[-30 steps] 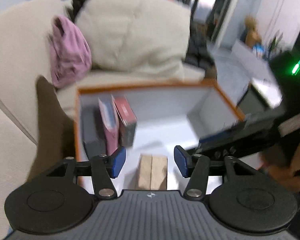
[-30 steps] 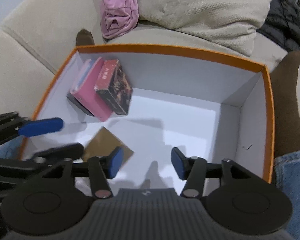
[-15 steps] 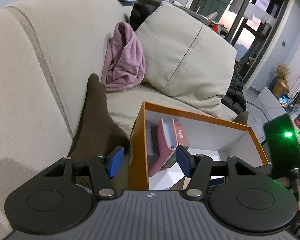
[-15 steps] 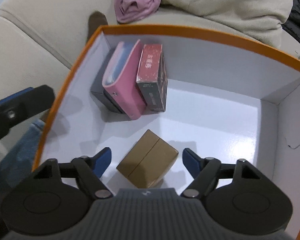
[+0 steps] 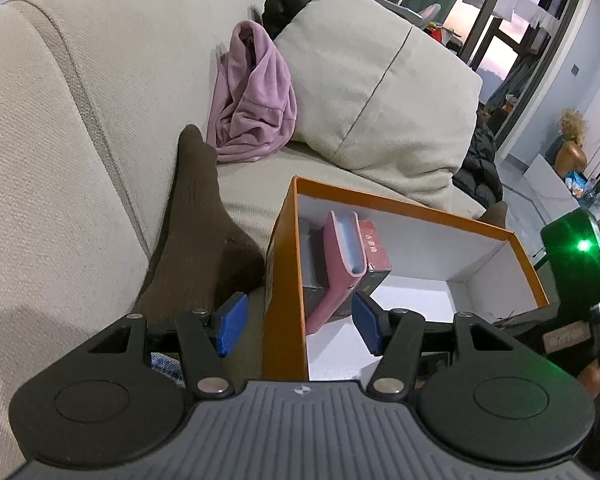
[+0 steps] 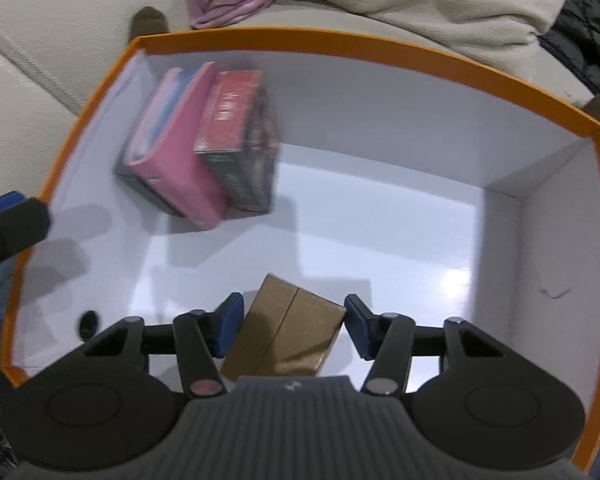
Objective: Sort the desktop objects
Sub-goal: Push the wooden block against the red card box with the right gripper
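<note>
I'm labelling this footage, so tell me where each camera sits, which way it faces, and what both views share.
Left wrist: on the left hand-held gripper, angled down across the orange box wall toward the sofa; open fingers straddle that wall; a brown sock shows.
Right wrist: on the right hand-held gripper, looking steeply down into the box; its jaws are closing around the gold box.
Shared: orange box, pink case, red box, purple cloth.

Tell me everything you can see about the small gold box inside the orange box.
The gold box is a small rectangular carton, card-like with a dull metallic sheen and a seam down its top face. It lies flat and skewed on the white floor of the orange box, apart from the items stood near the left wall. It sits between the closing jaws of the right gripper; the right pad looks at its corner, the left just clear.
</note>
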The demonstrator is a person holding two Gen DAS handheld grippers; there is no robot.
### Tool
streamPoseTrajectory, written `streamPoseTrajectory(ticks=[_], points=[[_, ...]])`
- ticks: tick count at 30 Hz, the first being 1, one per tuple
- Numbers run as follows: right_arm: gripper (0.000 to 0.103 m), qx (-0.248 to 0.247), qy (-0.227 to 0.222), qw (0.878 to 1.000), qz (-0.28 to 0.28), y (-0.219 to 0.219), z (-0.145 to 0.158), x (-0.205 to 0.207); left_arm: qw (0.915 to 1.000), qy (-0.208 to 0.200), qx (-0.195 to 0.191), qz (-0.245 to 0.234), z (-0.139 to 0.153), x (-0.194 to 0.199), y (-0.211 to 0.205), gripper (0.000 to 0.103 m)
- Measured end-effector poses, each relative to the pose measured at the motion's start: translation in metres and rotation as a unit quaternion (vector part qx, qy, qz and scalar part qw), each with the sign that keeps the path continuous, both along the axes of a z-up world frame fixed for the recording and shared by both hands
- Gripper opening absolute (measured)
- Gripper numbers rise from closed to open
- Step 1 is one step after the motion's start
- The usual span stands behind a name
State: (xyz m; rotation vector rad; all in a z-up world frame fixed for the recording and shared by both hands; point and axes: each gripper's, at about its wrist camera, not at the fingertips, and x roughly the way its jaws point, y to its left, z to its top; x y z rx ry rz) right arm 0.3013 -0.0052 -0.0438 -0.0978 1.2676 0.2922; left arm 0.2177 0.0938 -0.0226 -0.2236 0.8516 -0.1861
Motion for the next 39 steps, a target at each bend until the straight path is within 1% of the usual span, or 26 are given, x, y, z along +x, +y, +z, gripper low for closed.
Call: streamPoseTrajectory(ticks=[5, 7, 11, 13, 14, 16, 18, 20, 23, 25, 28, 31, 35, 37, 38, 39], points=[[0.052, -0.002, -0.012, 1.0, -0.013, -0.011, -0.001, 0.02, 1.0, 0.008, 0.003, 0.002, -0.004, 0.002, 0.0, 0.067], [0.052, 0.009, -0.024, 1.0, -0.013, -0.011, 0.0, 0.026, 0.9999, 0.01, 0.006, 0.002, -0.005, 0.003, 0.0, 0.067], [0.053, 0.032, -0.036, 0.999, 0.006, -0.001, 0.0, 0.032, 0.9999, 0.015, 0.009, 0.001, -0.008, 0.004, 0.0, 0.067], [0.056, 0.037, -0.051, 0.998, 0.022, 0.001, 0.006, 0.028, 0.9998, 0.016, 0.01, 0.0, -0.008, 0.004, 0.0, 0.067], [0.06, 0.035, -0.06, 0.997, 0.029, 0.001, 0.011, 0.026, 0.9998, 0.017, 0.011, 0.0, -0.008, 0.004, 0.0, 0.067], [0.061, 0.031, -0.076, 0.996, 0.046, 0.002, 0.021, 0.02, 0.9998, 0.018, 0.012, -0.001, -0.008, 0.004, 0.0, 0.067], [0.067, 0.031, -0.081, 0.994, 0.069, 0.0, 0.03, 0.013, 0.9998, 0.019, 0.011, -0.002, -0.009, 0.004, 0.0, 0.067], [0.069, 0.021, -0.077, 0.992, 0.096, -0.002, 0.034, 0.007, 0.9998, 0.02, 0.009, -0.003, -0.009, 0.004, 0.0, 0.067], [0.069, -0.014, -0.07, 0.99, 0.118, -0.005, 0.034, 0.001, 0.9997, 0.023, 0.005, -0.004, -0.009, 0.004, 0.0, 0.067], [0.069, -0.029, -0.054, 0.989, 0.136, -0.008, 0.03, 0.0, 0.9996, 0.027, 0.003, -0.007, -0.01, 0.004, 0.001, 0.067], [0.067, -0.041, -0.028, 0.986, 0.157, -0.011, 0.02, -0.003, 0.9994, 0.032, -0.004, -0.01, -0.012, 0.005, 0.001, 0.067], [0.065, -0.053, -0.02, 0.985, 0.165, -0.009, 0.011, -0.003, 0.9993, 0.035, -0.008, -0.01, -0.012, 0.005, 0.002, 0.067], [0.064, -0.042, -0.013, 0.984, 0.173, -0.004, 0.001, 0.003, 0.9992, 0.039, -0.007, -0.009, -0.014, 0.006, 0.002, 0.067], [0.058, -0.041, -0.015, 0.985, 0.169, -0.002, -0.003, 0.005, 0.9991, 0.041, -0.005, -0.009, -0.015, 0.007, 0.001, 0.067], [0.049, -0.039, -0.015, 0.986, 0.164, 0.0, -0.005, 0.008, 0.9991, 0.042, -0.004, -0.01, -0.015, 0.007, 0.001, 0.067], [0.044, -0.035, -0.017, 0.986, 0.16, 0.001, -0.006, 0.011, 0.999, 0.042, -0.004, -0.01, -0.016, 0.007, 0.0, 0.067]])
